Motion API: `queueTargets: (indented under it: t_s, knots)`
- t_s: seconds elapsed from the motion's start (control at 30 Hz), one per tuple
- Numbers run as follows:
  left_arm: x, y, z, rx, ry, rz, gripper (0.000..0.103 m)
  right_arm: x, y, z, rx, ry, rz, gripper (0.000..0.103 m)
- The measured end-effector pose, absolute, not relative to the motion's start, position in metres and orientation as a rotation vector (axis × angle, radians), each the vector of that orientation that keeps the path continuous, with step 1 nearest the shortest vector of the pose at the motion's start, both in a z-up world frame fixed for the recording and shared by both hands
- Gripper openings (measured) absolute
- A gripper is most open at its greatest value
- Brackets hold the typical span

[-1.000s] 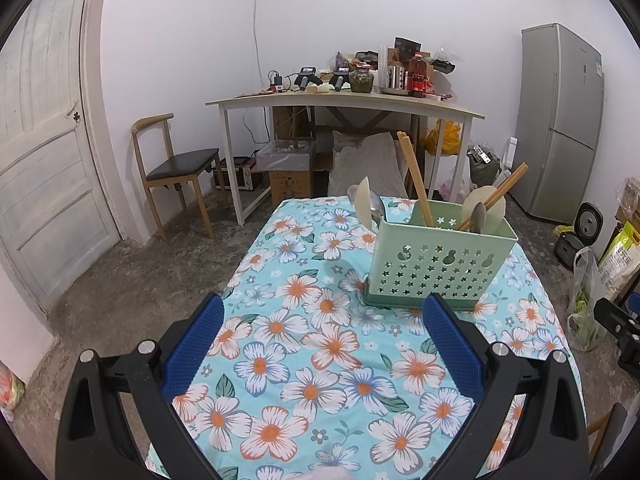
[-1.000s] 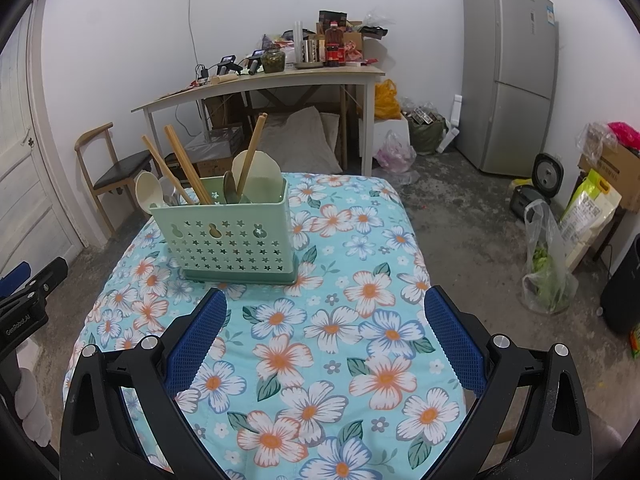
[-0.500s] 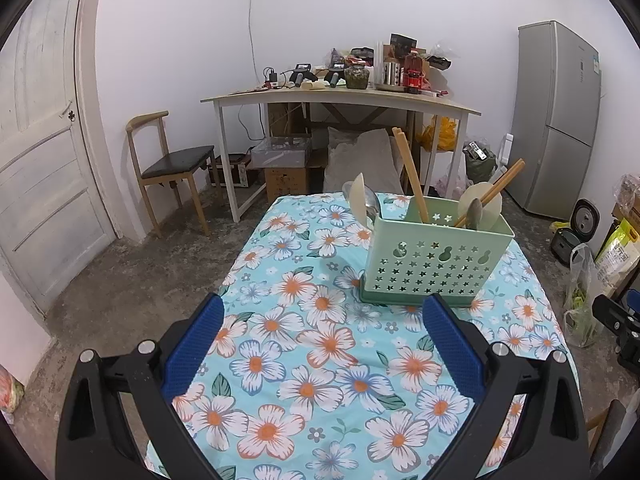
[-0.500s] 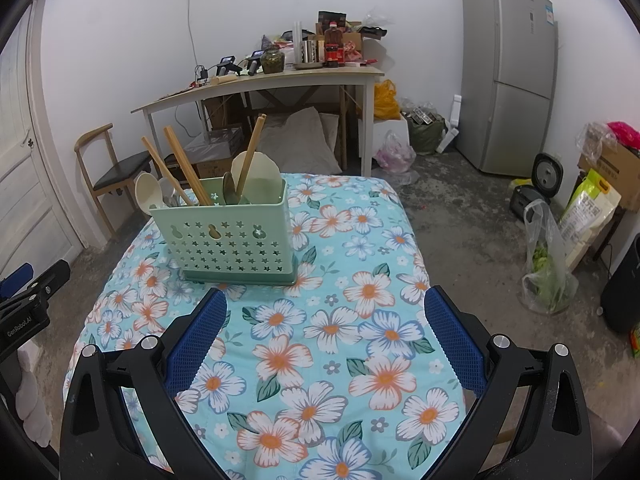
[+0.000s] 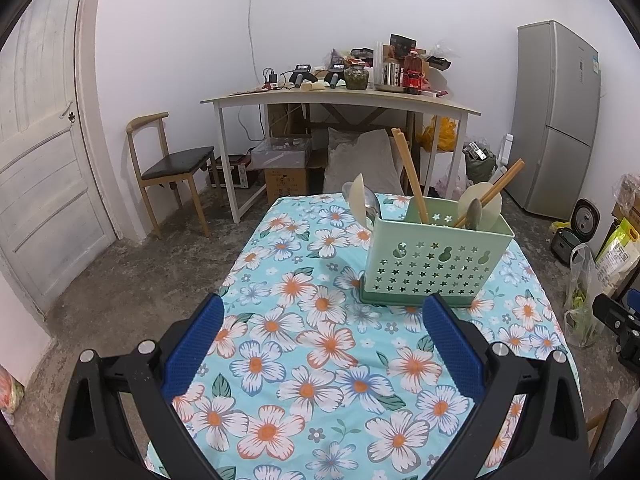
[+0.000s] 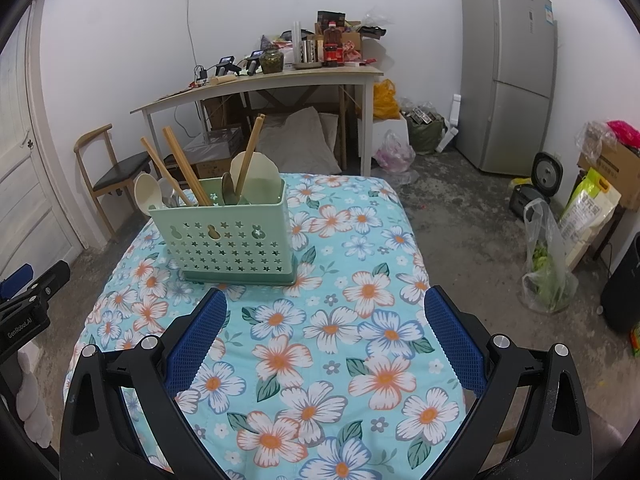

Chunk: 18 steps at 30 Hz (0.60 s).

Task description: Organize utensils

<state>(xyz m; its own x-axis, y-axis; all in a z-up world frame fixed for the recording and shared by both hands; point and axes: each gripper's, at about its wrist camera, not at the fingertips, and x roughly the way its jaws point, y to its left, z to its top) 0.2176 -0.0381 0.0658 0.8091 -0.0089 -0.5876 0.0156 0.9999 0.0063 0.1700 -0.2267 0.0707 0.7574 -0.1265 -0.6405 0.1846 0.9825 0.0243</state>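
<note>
Well, my left gripper (image 5: 320, 342) and right gripper (image 6: 324, 340) both gape wide, empty, above the floral tablecloth (image 6: 340, 320); "GenRobot.AI" reads at lower left of the right view.

Utensils (image 5: 412, 176) stand in caddy (image 5: 434, 264) on table (image 5: 320, 360) (desk (image 5: 340, 98) behind).

The right gripper (image 6: 325, 312) is held above the flowered surface (image 6: 360, 264) with its jaws spread wide and nothing between them. A green utensil holder (image 6: 228, 236) is seen upright beyond the left finger, filled with chopsticks (image 6: 186, 170) and spoons (image 6: 146, 198).
</note>
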Motion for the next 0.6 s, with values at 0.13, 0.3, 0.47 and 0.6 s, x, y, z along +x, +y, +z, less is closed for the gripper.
queueTargets:
  t_s: [0.13,0.3,0.47,0.6]
  knots:
    - [0.2176,-0.0376,0.0657,0.011,0.628,-0.013,0.097,0.1701,-0.2262,0.0710,0.088,0.691,-0.171,0.095]
    - [0.2175,-0.0384,0.0659,0.012,0.628,-0.013,0.097,0.1699,-0.2261,0.0711,0.087,0.691,-0.170,0.095]
    - [0.2176,-0.0380,0.0657,0.012,0.628,-0.014,0.097,0.1702,-0.2255,0.0712,0.088,0.691,-0.172,0.095]
    - [0.2177,-0.0379,0.0657,0.012,0.629,-0.014,0.097,0.1701,-0.2261,0.0716,0.088,0.691,-0.172,0.095]
